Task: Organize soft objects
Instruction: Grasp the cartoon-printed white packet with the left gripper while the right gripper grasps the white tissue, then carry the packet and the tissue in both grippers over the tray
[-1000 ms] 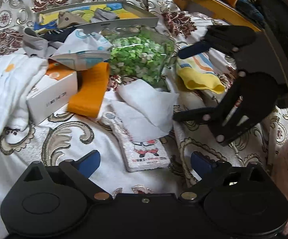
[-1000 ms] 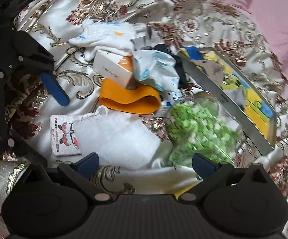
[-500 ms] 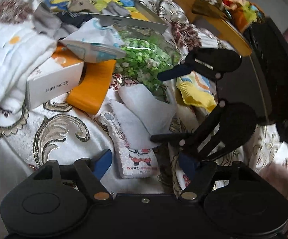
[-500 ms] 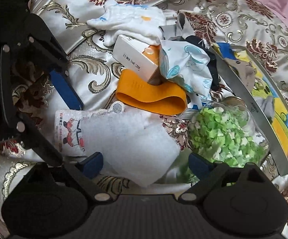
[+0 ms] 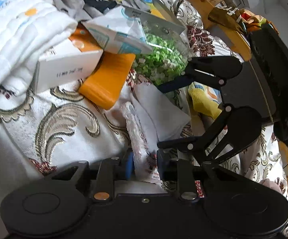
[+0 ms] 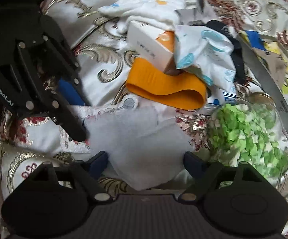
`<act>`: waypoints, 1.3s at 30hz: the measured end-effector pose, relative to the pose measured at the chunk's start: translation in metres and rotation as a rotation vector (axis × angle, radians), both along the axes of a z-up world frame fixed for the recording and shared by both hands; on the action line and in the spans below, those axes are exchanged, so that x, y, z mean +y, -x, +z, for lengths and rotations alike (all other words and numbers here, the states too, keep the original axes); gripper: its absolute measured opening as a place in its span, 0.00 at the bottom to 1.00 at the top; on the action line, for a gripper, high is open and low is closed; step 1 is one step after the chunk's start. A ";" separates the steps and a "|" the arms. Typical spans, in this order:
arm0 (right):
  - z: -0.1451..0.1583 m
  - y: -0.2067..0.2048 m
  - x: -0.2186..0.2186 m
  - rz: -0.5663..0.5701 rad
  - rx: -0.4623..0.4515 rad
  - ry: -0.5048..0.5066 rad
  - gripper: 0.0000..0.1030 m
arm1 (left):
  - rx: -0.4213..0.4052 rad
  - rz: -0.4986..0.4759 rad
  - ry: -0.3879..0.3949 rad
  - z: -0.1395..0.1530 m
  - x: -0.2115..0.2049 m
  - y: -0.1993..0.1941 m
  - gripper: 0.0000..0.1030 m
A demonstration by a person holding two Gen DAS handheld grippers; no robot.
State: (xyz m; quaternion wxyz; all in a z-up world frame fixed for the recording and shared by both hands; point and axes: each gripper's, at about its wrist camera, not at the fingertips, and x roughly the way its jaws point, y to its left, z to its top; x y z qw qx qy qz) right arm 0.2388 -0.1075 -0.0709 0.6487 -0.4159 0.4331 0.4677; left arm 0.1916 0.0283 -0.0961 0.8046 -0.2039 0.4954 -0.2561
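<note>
A bed with a gold-and-maroon floral bedspread (image 5: 64, 123) carries the clutter in front of me. My left tool (image 5: 143, 165) has its blue pads pinched narrow on the near edge of the small printed towel (image 5: 138, 131), which lies flat with a white cloth (image 6: 136, 139) overlapping it. My right tool (image 6: 146, 162) is spread wide, its fingers straddling that white cloth. Beyond them sit an orange band (image 6: 163, 87), a white box (image 5: 68, 67) resting on it, a bag of green bits (image 6: 249, 137) and a yellow sock (image 5: 203, 99) beside the right tool.
</note>
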 end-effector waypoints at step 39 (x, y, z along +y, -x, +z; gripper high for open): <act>-0.013 0.069 -0.036 -0.502 -0.376 -0.309 0.13 | -0.166 -0.026 -0.156 0.014 -0.022 0.013 0.14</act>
